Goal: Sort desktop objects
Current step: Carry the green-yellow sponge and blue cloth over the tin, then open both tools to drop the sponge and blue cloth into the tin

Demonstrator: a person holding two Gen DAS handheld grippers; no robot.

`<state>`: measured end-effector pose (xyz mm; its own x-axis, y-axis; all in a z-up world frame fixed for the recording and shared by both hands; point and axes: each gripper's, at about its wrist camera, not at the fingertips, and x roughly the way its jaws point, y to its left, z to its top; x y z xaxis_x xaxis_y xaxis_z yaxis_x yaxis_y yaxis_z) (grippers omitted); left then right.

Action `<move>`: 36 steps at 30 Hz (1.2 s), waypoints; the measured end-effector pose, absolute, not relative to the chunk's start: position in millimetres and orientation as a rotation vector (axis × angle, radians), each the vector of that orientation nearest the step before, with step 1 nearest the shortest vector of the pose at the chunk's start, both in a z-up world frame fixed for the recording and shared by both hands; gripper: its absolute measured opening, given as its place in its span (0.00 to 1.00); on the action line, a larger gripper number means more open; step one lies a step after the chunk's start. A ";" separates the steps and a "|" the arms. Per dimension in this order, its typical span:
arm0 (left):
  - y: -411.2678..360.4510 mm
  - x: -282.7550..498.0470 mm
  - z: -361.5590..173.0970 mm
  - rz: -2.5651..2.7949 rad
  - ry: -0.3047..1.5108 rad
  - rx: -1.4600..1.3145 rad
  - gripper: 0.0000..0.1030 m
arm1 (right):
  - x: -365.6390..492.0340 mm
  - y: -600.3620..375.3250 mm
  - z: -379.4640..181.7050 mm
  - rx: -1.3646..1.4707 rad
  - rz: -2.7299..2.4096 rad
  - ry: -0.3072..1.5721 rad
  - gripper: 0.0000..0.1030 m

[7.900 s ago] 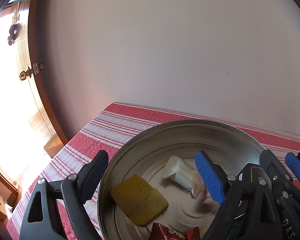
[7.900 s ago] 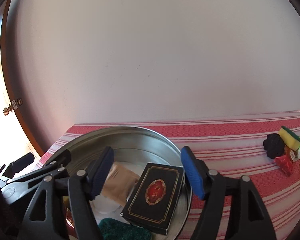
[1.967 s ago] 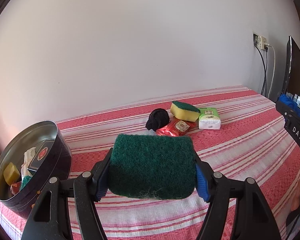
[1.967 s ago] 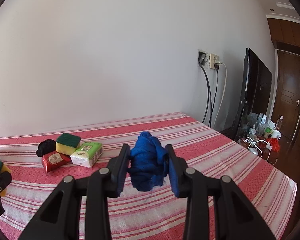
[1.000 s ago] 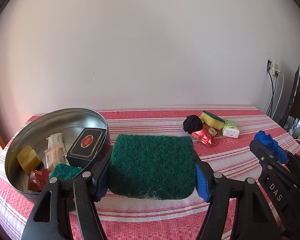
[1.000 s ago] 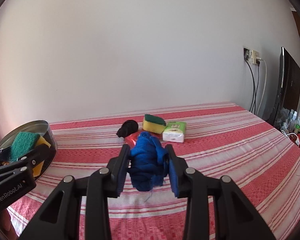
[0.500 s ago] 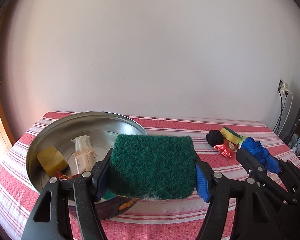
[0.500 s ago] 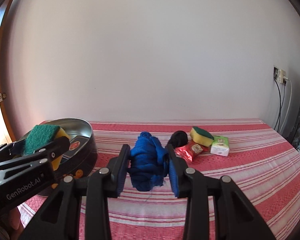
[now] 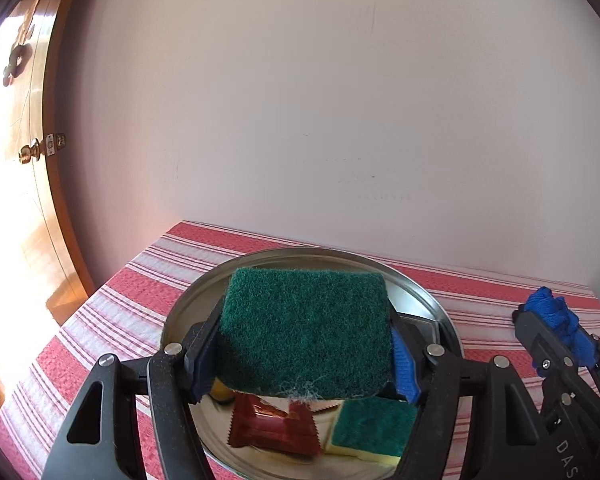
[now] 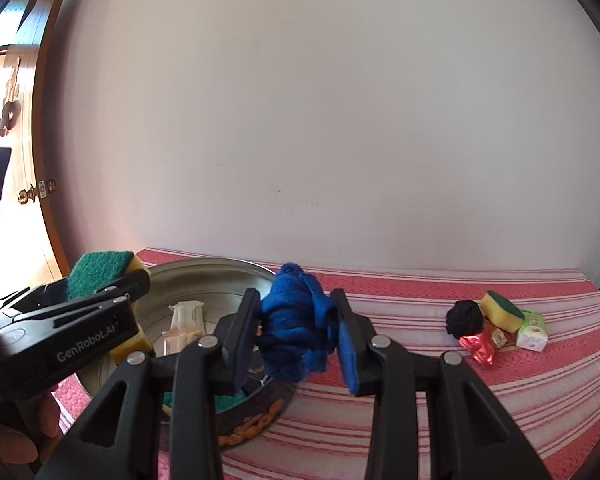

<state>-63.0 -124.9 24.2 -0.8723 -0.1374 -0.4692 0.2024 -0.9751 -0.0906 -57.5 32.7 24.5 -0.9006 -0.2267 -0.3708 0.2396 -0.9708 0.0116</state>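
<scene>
Carrying two items at once toward the round metal tin (image 9: 428, 300) at the left end of the striped tablecloth (image 10: 500, 400), near the wall-side edge. Judged as the delivery step of the sort: both loads up in the air, neither released.

Left gripper (image 9: 306, 364): closed about halfway, pads pressing both short ends of the green-faced scouring sponge (image 9: 306, 336), held flat above the tin's opening. Below it, inside the tin: a red wrapper (image 9: 272, 426), a second green-and-yellow sponge (image 9: 374, 428), a white packet (image 10: 186, 316); a dark box corner just visible behind the right pad.

Right gripper (image 10: 296, 336): nearly closed, clamped on the bunched blue cloth (image 10: 296, 320), hanging over the tin's right-hand rim rather than its middle.

Next move, as a guess: lowering the sponge a little, opening the left pads over a bare patch of the tin floor, then bringing the cloth further left across the rim before letting go. Risk of the cloth catching on the rim and draping outside if dropped from here.

Waiting near the right end of the tablecloth, toward the wall: a black ball of fabric (image 10: 464, 318), a yellow sponge (image 10: 502, 310), a red packet (image 10: 482, 344), a green-and-white tissue pack (image 10: 532, 330), all bunched together touching.
</scene>
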 end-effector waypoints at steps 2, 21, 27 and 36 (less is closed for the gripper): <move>-135.6 -72.4 22.4 -2.841 0.204 0.714 0.69 | -66.9 23.2 25.8 0.549 -2.838 0.054 0.35; -180.0 -125.9 -9.7 -2.654 0.184 0.932 0.69 | -162.5 -33.6 1.2 0.927 -2.666 -0.019 0.37; -184.8 -124.2 -10.1 -2.679 0.254 0.985 0.79 | -151.7 -34.9 -6.5 0.781 -2.703 -0.068 0.63; -198.1 -107.9 -1.5 -2.653 0.342 0.845 0.89 | -123.2 -15.1 12.7 0.453 -2.878 -0.102 0.89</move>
<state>-107.9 -198.1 -1.5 -0.7674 -0.2410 -0.5942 0.3838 -0.9149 -0.1247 -123.2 -15.1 12.7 -0.9267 -0.2325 -0.2952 0.2110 -0.9720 0.1032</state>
